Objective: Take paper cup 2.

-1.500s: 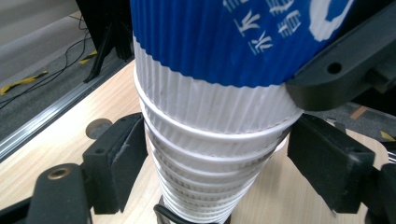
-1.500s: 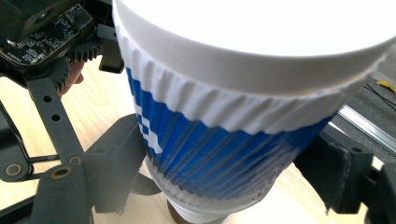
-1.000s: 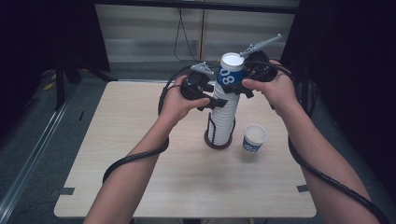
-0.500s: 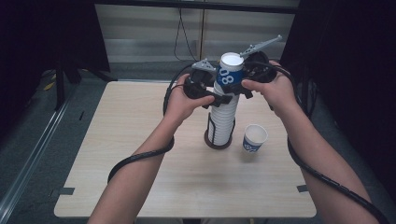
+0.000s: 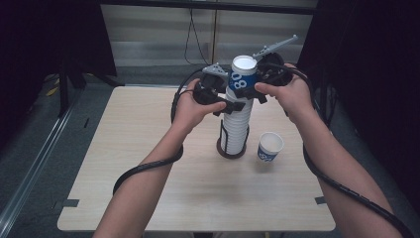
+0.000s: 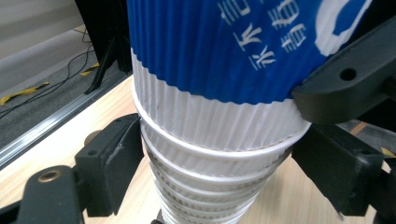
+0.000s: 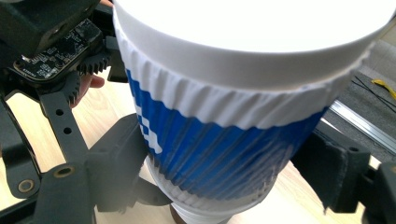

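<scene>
A tall stack of white ribbed paper cups (image 5: 235, 126) stands upside down in a dark wire holder (image 5: 232, 151) at the table's middle. Its top cup (image 5: 242, 77) is blue and white with print and sits slightly raised off the one below. My right gripper (image 5: 249, 93) is shut on this top cup (image 7: 219, 154), one jaw on each side. My left gripper (image 5: 232, 105) sits just beneath, with its jaws pressed on the white stack (image 6: 210, 140) under the top cup's rim. In the left gripper view, the right gripper's jaw crosses the upper right corner.
One loose blue and white cup (image 5: 270, 147) stands upright to the right of the holder. The light wooden table (image 5: 148, 188) has bare room on the left and front. Cables trail from both grippers along the forearms. A dark curtain and floor rails lie beyond the table.
</scene>
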`<state>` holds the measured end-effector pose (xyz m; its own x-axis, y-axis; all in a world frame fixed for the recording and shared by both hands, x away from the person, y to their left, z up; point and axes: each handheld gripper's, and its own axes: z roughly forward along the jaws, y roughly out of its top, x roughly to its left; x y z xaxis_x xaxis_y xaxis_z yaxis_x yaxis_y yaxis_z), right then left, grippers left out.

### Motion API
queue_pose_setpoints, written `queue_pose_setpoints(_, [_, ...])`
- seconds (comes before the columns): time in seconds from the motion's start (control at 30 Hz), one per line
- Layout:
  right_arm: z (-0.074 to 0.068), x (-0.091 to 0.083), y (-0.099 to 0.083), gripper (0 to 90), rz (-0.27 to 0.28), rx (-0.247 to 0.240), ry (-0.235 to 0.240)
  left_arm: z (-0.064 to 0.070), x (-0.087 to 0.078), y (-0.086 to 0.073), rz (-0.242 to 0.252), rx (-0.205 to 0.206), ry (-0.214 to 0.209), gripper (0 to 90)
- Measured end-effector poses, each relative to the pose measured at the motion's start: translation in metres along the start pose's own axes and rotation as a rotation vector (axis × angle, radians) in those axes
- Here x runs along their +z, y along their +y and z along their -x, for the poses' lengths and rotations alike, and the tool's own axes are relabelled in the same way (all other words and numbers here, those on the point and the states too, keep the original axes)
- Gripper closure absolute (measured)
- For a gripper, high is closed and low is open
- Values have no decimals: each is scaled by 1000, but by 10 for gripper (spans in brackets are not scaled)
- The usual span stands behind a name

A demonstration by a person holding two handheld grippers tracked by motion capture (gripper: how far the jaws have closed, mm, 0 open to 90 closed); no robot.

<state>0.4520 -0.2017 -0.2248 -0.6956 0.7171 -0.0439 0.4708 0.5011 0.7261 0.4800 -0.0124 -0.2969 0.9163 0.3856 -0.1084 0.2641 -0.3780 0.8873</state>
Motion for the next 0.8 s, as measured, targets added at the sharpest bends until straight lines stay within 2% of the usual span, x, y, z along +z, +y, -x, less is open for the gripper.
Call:
queue_pose_setpoints(0.17, [0, 0, 0, 208, 1, 0, -4, -1, 0, -1, -3, -14, -3, 171])
queue_pose_setpoints(0.37, [0, -1, 0, 211, 5, -4, -4, -1, 0, -1, -14, 2, -2, 173])
queue_pose_setpoints(0.67, [1, -4, 2, 218, 4, 3, -3, -1, 1, -1, -20, 0, -3, 174])
queue_pose_setpoints(0.8, [2, -10, 6, 235, 33, 3, -4, -1, 2, -1, -20, -6, -1, 175])
